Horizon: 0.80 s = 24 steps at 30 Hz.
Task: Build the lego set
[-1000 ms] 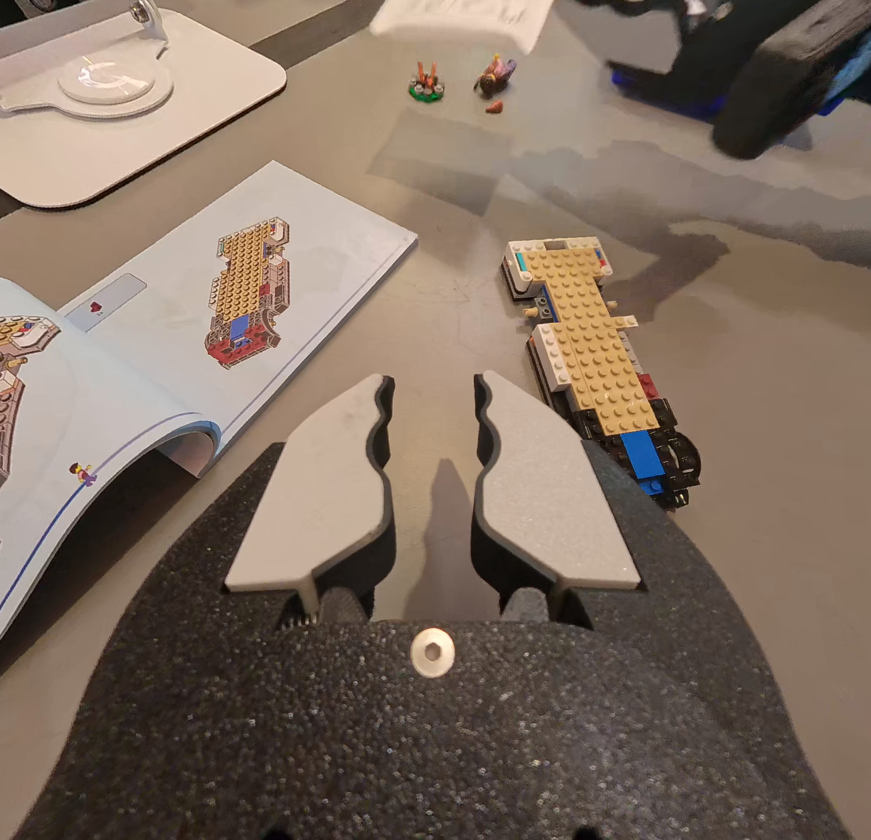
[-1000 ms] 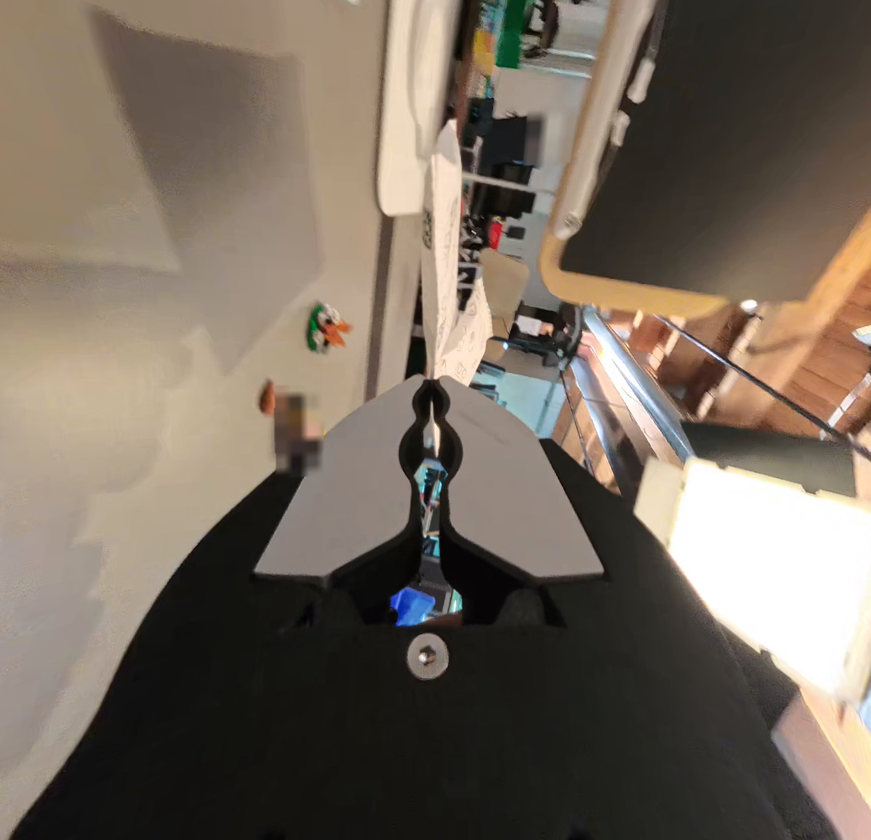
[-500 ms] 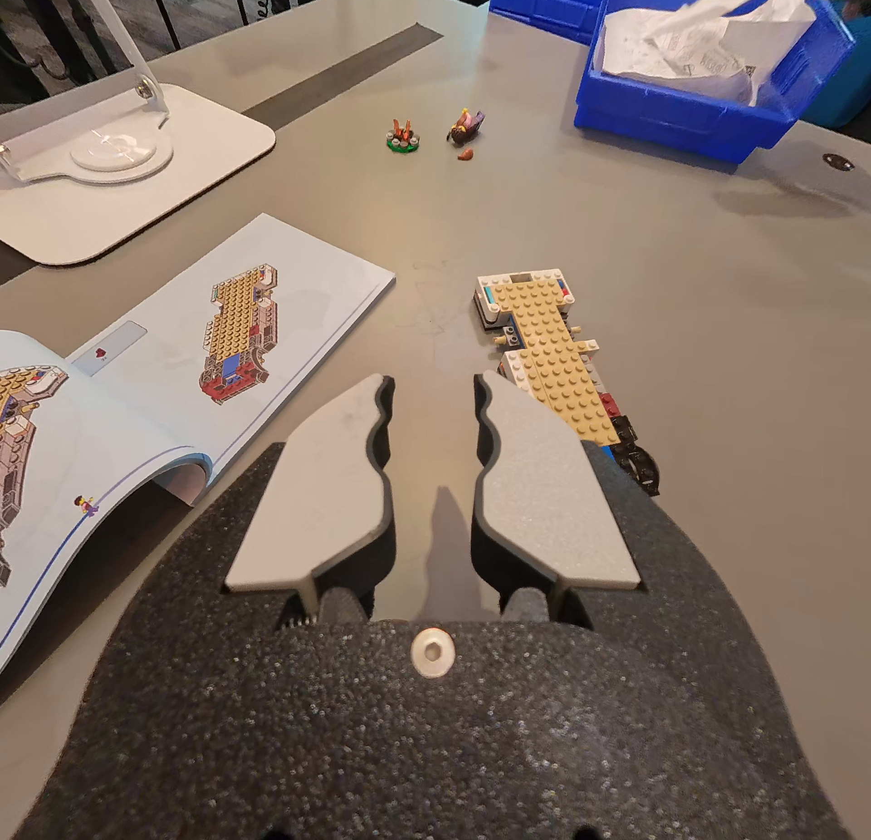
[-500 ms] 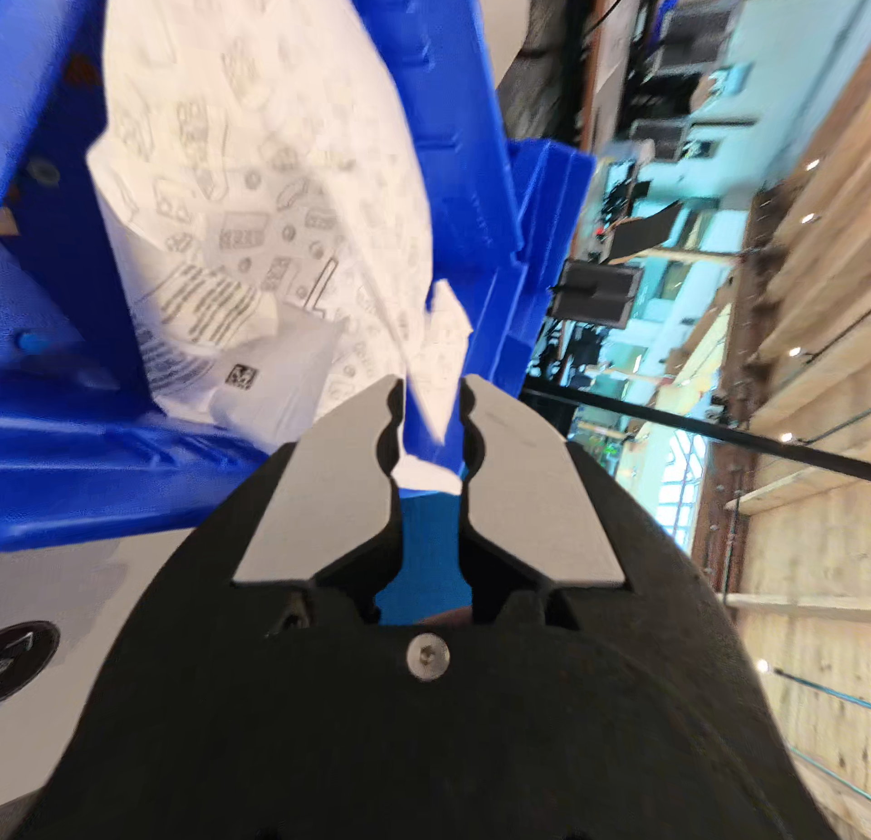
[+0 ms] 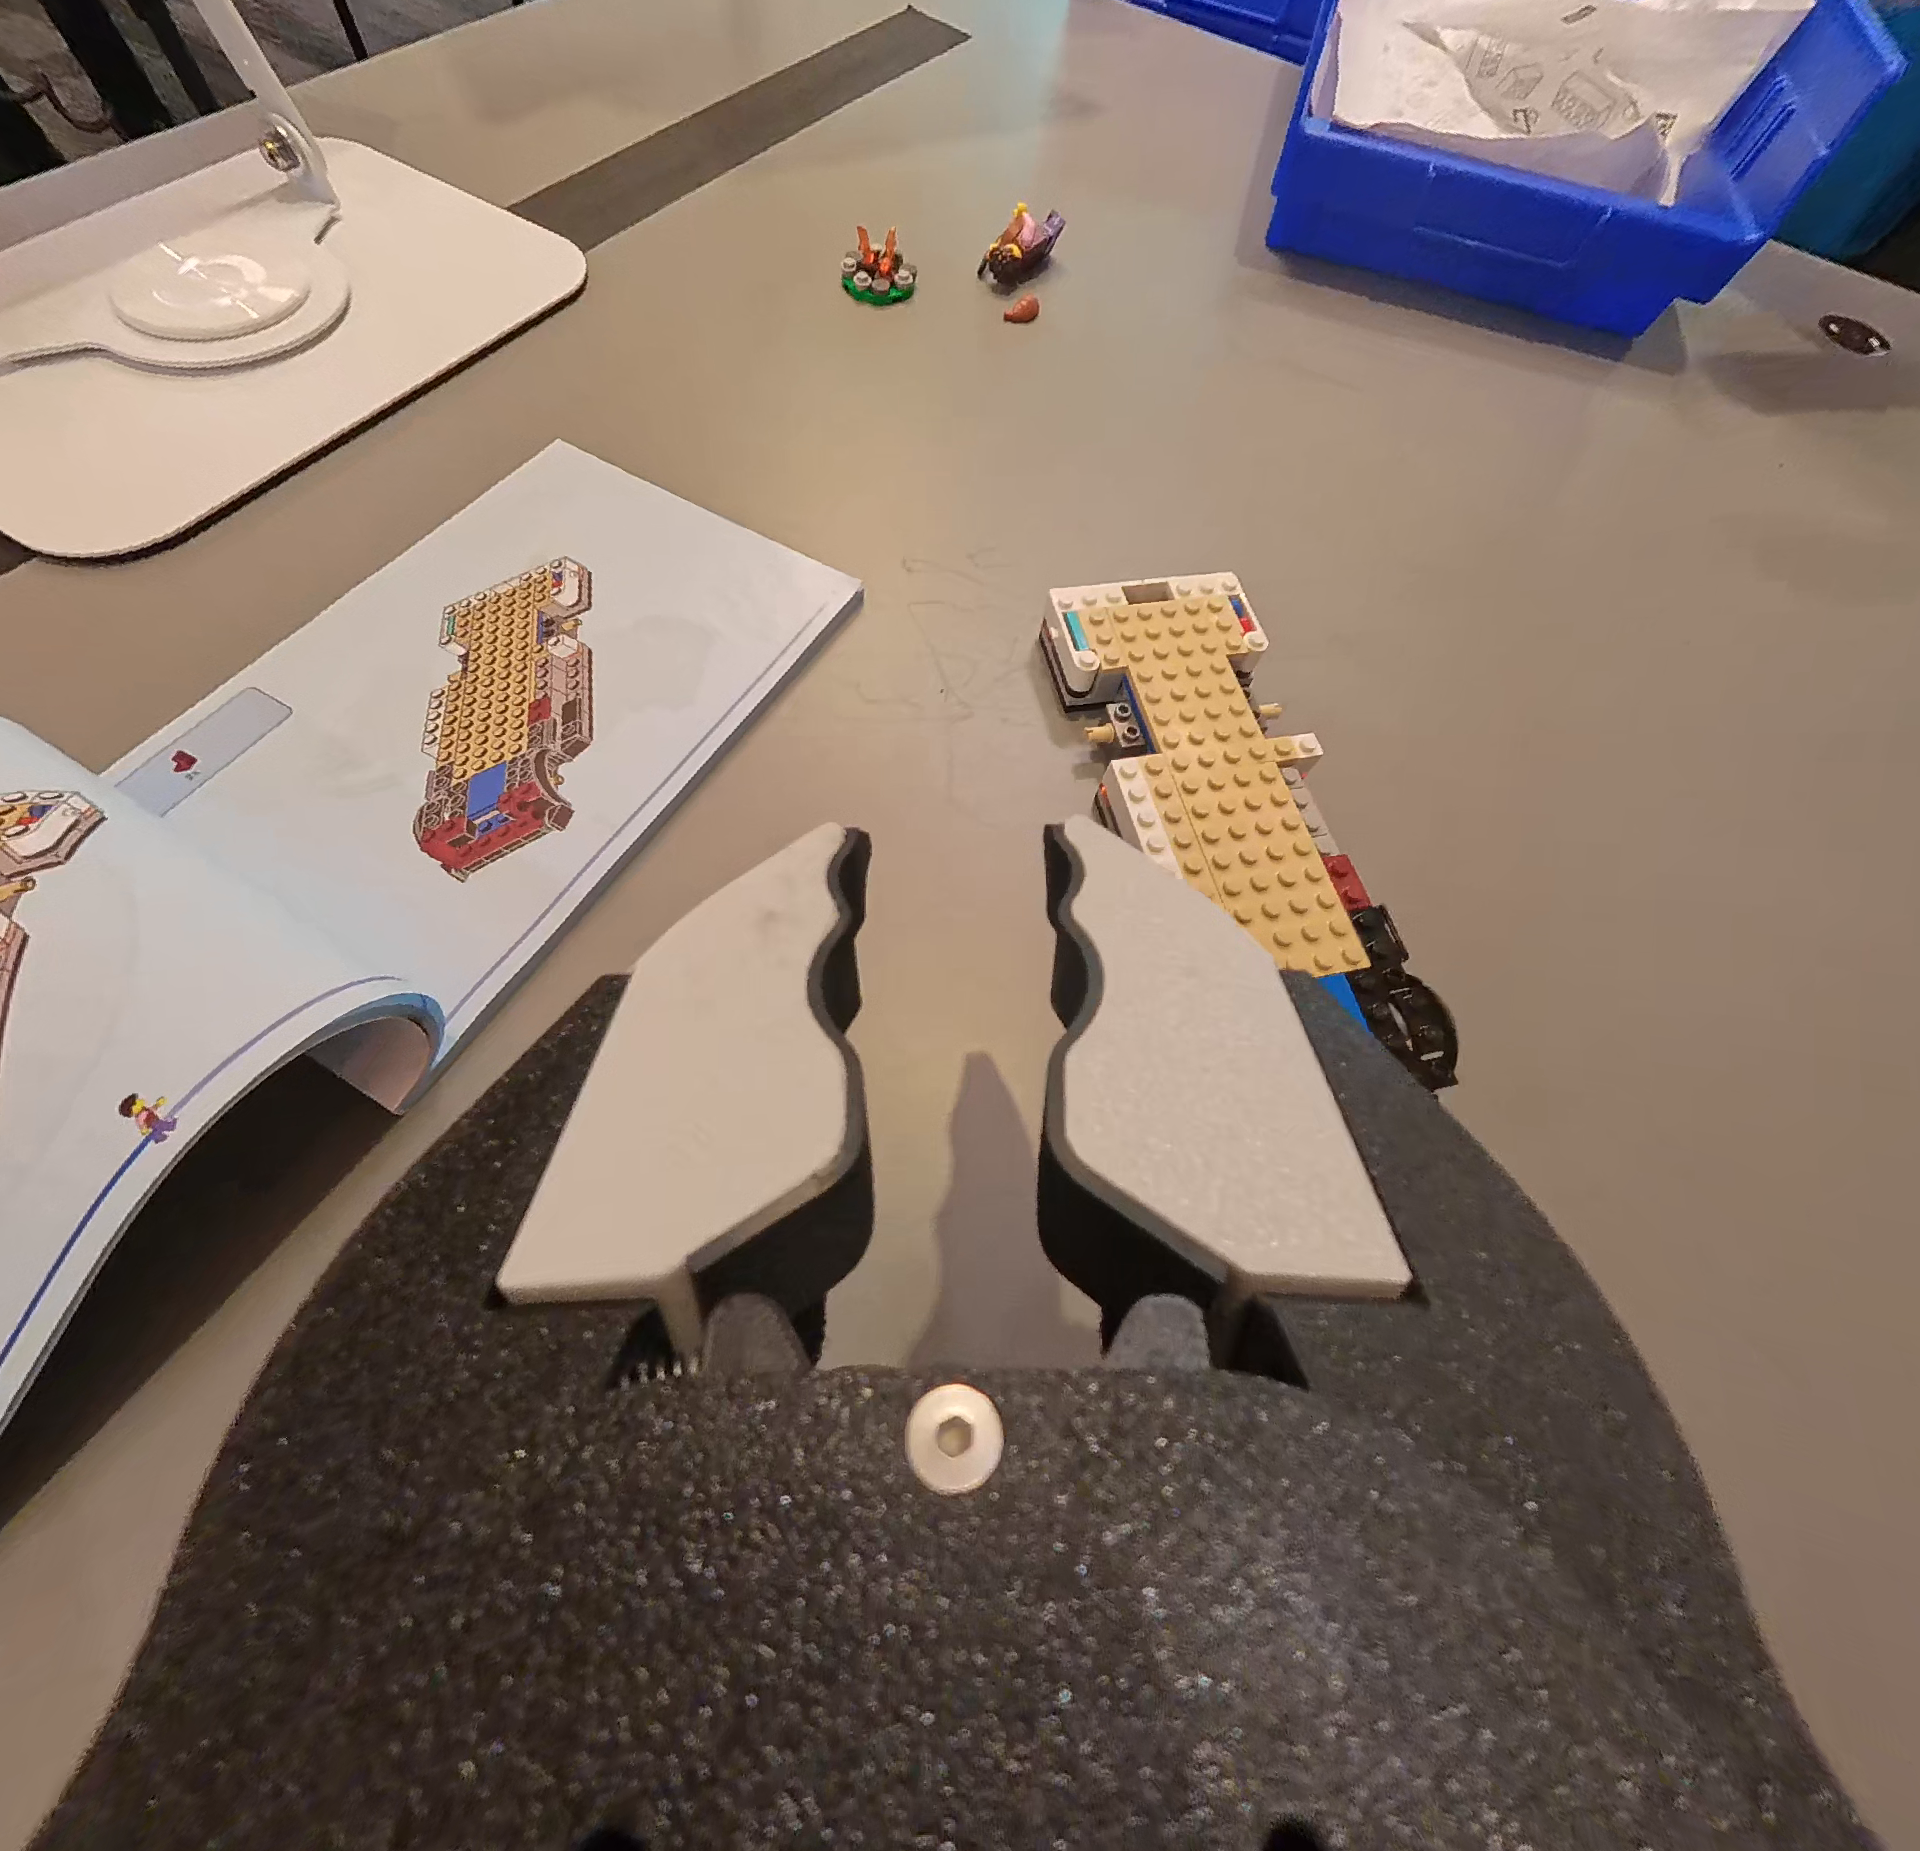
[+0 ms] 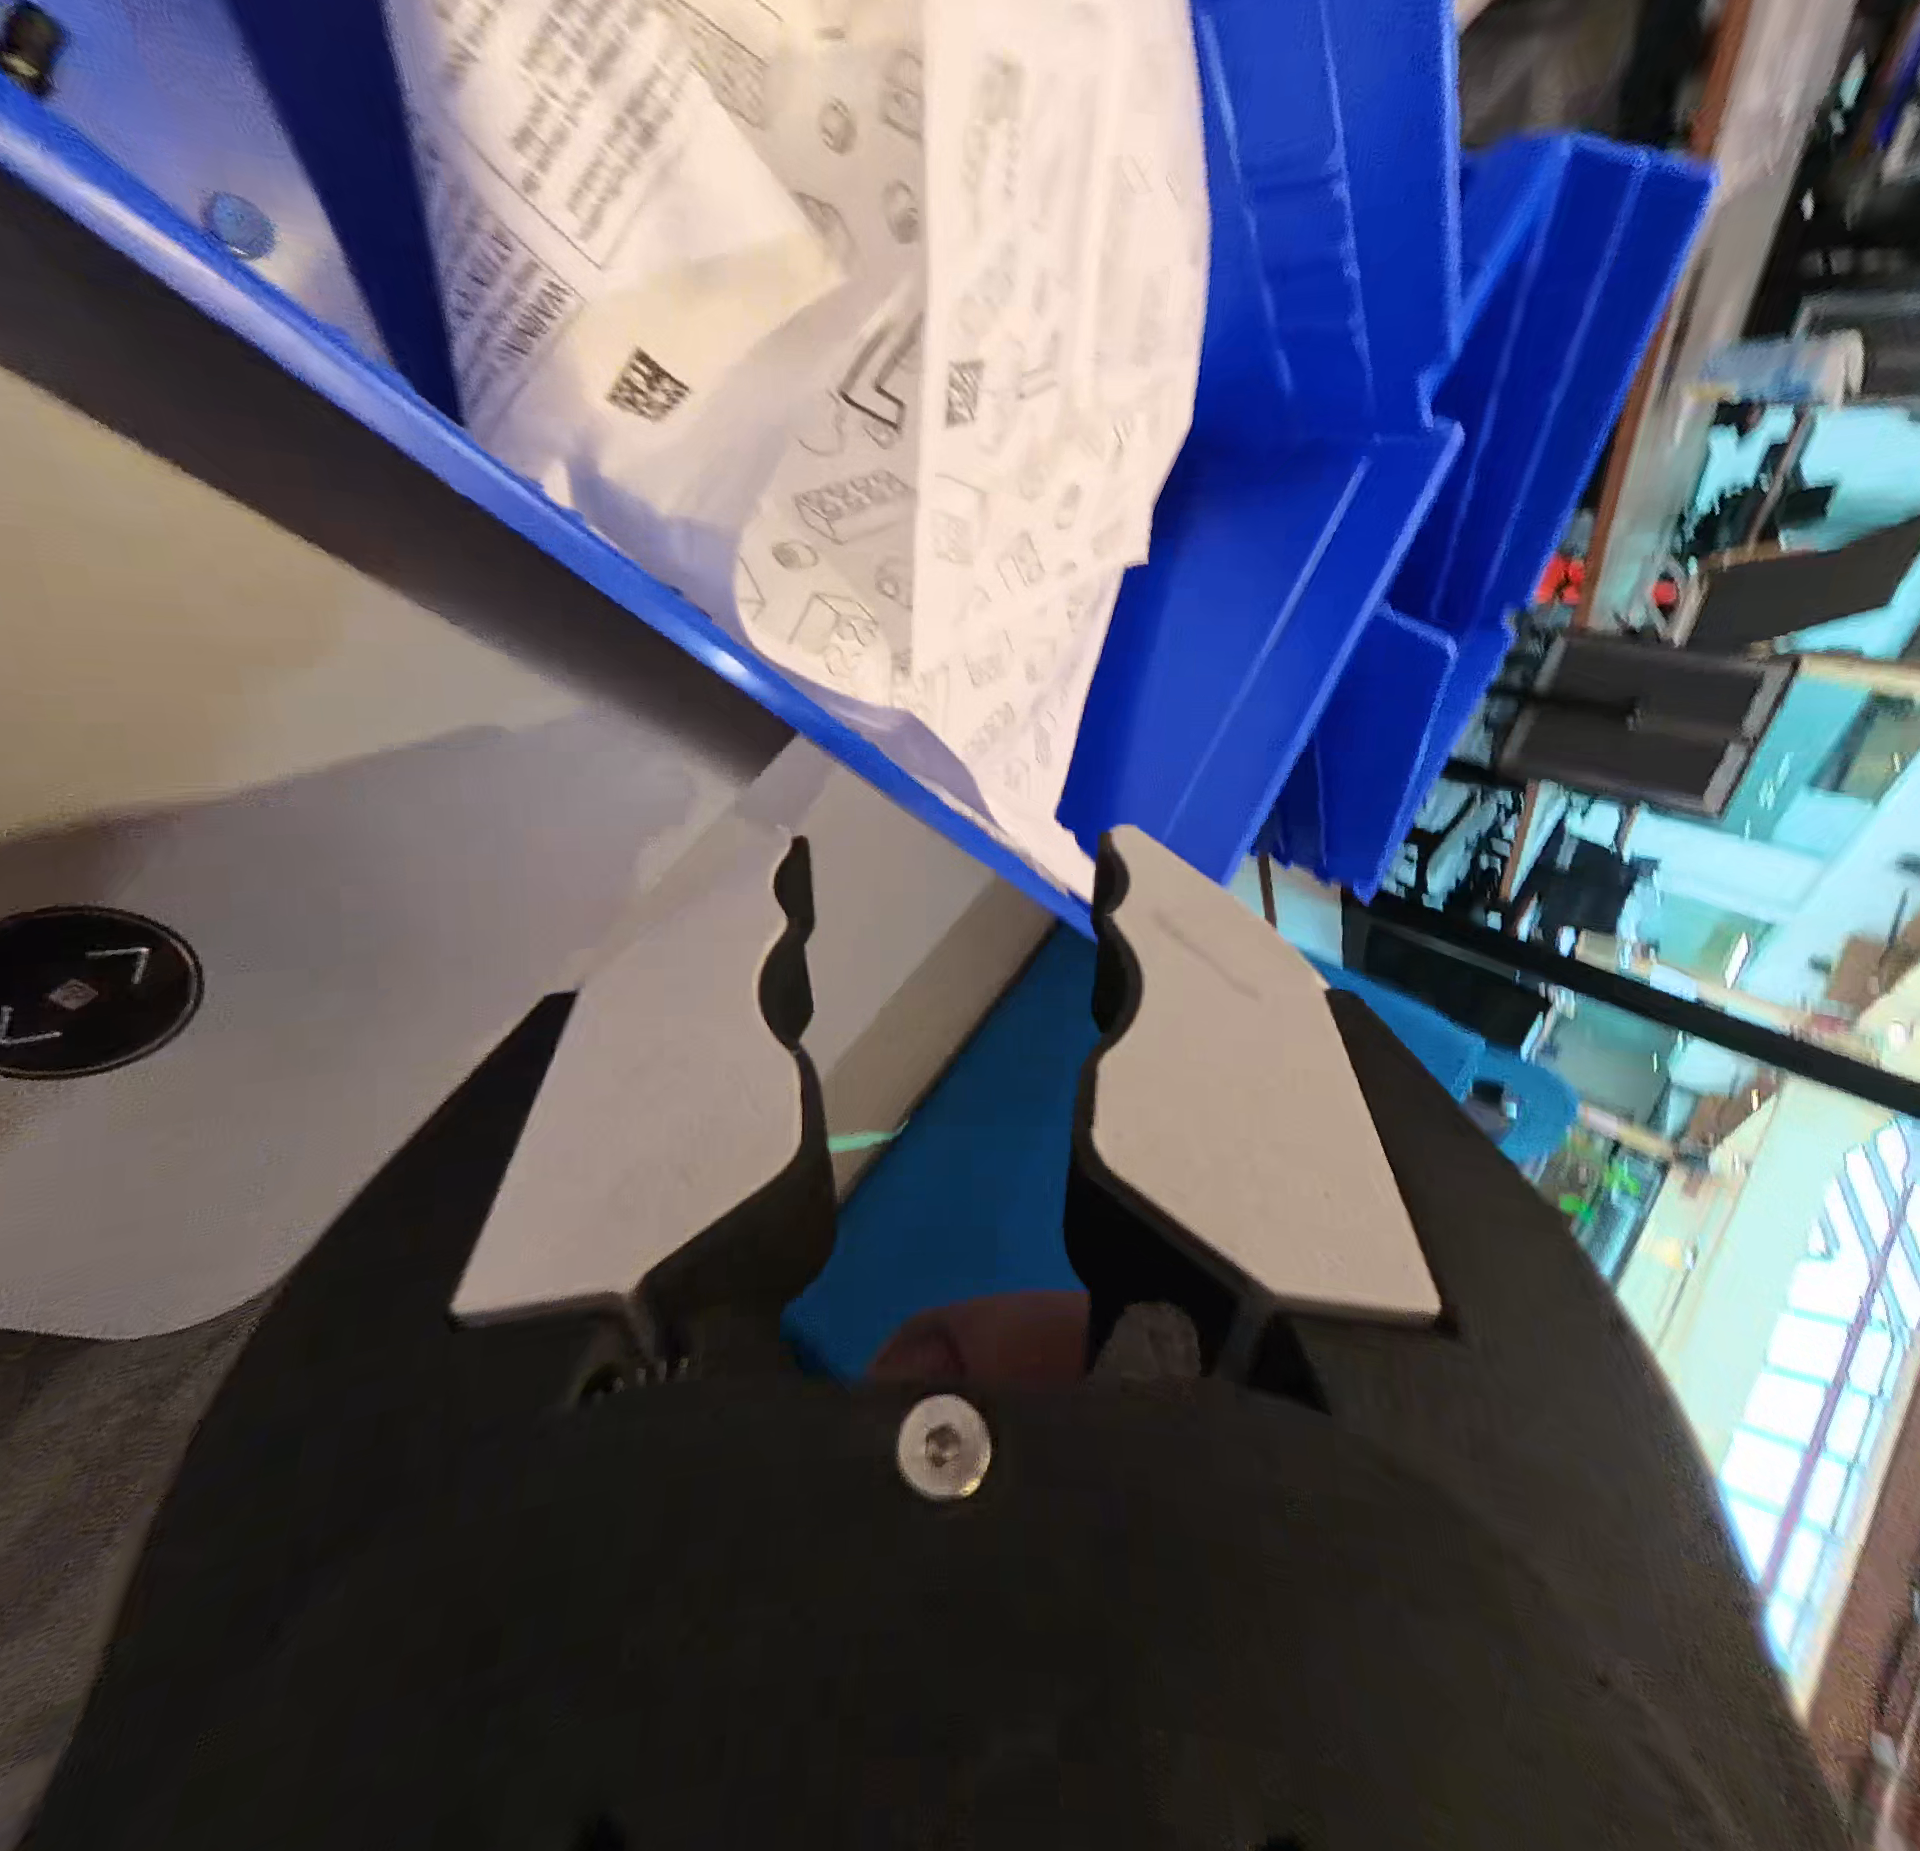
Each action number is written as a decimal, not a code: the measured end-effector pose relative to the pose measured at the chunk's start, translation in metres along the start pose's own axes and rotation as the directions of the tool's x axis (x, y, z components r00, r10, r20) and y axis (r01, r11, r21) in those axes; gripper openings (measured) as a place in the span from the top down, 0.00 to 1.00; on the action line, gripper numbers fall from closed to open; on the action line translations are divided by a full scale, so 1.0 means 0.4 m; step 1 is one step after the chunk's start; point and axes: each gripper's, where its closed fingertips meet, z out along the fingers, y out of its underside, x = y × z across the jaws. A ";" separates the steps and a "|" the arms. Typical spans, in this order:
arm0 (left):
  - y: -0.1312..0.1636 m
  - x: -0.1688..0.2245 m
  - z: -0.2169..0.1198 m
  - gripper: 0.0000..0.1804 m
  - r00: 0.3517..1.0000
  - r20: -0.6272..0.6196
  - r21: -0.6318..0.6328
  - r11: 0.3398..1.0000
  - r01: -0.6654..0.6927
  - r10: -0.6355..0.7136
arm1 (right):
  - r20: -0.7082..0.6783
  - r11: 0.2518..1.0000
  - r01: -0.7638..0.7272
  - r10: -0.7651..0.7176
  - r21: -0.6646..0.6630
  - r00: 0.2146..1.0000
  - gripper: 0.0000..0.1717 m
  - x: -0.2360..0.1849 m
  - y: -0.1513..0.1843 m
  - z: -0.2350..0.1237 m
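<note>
Paper (image 6: 935, 347) now free of wider right tongs (image 6: 951, 866)

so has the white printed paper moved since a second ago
Yes. The white paper was pinched in the right gripper above the table; now it lies in the blue bin, and the gripper is open.

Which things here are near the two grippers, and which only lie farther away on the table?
Near the grippers:
- left gripper, open: brick model, open booklet
- right gripper, open: blue bin, printed paper bag

Farther away:
- small green piece
- small figure
- white stand base
</note>
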 end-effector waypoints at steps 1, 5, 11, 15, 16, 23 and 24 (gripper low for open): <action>0.001 0.000 0.001 0.81 1.000 0.003 -0.001 1.000 -0.003 0.003 | 0.024 0.999 0.035 -0.036 0.023 0.999 0.69 -0.001 -0.013 0.005; 0.011 -0.012 0.007 0.81 1.000 0.020 -0.014 1.000 0.009 -0.009 | 0.156 0.984 0.168 -0.176 0.066 0.972 0.77 -0.038 -0.064 0.020; 0.021 -0.033 0.005 0.81 0.999 0.037 -0.018 0.999 0.032 -0.031 | 0.147 0.965 0.253 -0.260 0.067 0.954 0.79 -0.055 -0.092 -0.011; 0.029 -0.030 0.013 0.81 0.999 0.028 -0.038 0.999 0.031 -0.030 | 0.195 0.960 0.230 -0.259 0.161 0.946 0.83 -0.101 -0.123 -0.059; 0.030 -0.027 0.015 0.81 0.999 0.026 -0.042 0.999 0.027 -0.026 | 0.221 0.955 0.242 -0.276 0.169 0.935 0.83 -0.120 -0.128 -0.059; 0.027 -0.017 0.021 0.81 1.000 0.027 -0.041 0.999 0.015 -0.014 | 0.316 0.924 0.350 -0.383 0.157 0.868 0.93 -0.185 -0.174 -0.009; 0.029 -0.020 0.021 0.81 0.999 0.032 -0.043 0.999 0.016 -0.014 | 0.334 0.922 0.360 -0.386 0.141 0.860 0.94 -0.185 -0.172 -0.008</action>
